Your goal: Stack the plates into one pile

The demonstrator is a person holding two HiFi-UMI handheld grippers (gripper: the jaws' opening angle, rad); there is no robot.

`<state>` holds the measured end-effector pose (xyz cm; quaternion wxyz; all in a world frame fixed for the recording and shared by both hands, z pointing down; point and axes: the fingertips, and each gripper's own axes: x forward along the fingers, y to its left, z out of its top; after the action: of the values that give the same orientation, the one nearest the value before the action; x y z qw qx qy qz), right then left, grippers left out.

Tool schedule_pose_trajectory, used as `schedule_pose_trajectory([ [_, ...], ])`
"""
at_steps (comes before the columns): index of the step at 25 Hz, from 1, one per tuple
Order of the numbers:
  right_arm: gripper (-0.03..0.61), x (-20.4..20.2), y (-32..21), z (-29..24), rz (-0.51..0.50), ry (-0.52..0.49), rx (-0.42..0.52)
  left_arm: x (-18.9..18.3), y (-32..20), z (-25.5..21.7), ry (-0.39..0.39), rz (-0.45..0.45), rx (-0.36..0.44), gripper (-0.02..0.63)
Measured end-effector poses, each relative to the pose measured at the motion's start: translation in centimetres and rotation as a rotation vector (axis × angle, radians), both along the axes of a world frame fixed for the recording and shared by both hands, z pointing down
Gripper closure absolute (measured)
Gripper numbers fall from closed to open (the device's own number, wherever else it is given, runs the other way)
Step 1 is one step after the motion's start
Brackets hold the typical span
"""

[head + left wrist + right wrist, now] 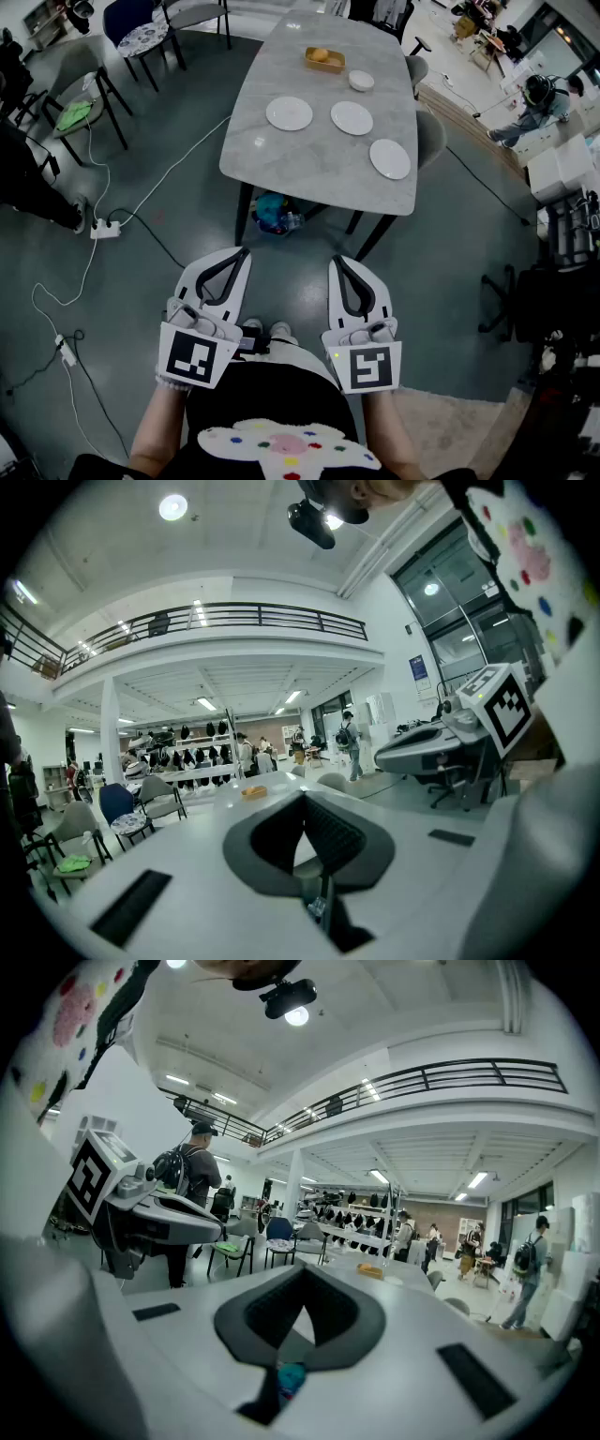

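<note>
While jaws are closed — plates (289, 113) lie apart

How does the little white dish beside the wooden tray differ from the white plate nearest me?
The little dish looks clearly smaller than the nearest plate. The dish sits at the far end of the table, beside the wooden tray; the plate lies alone near the right edge. Both are white, round and unstacked.

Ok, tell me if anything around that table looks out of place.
Nothing spilled or broken: the three white plates lie flat and apart on the table. Two oddities: a colourful bundle sits on the floor under it, and a white cable trails across the floor beside it to a power strip.
</note>
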<state>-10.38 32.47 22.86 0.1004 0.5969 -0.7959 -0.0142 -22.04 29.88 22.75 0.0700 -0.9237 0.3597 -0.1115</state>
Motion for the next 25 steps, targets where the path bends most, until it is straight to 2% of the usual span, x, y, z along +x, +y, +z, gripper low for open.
schedule_pose_trajectory([
  [15,0.577,-0.17,0.11,-0.24,0.0,-0.027,-0.001,0.07,0.27,-0.06,-0.014,0.011,0.014,0.602],
  [21,0.58,0.66,0.18,-0.01,0.003,-0.068,-0.005,-0.09,0.15,-0.28,0.11,-0.034,-0.043,0.6],
  [23,0.534,0.59,0.17,0.08,-0.006,-0.067,-0.011,0.03,0.13,-0.16,0.123,-0.035,-0.059,0.598],
  [25,0.512,0.56,0.11,0.11,-0.006,-0.059,-0.025,0.22,0.19,0.04,0.12,-0.034,-0.071,0.549],
])
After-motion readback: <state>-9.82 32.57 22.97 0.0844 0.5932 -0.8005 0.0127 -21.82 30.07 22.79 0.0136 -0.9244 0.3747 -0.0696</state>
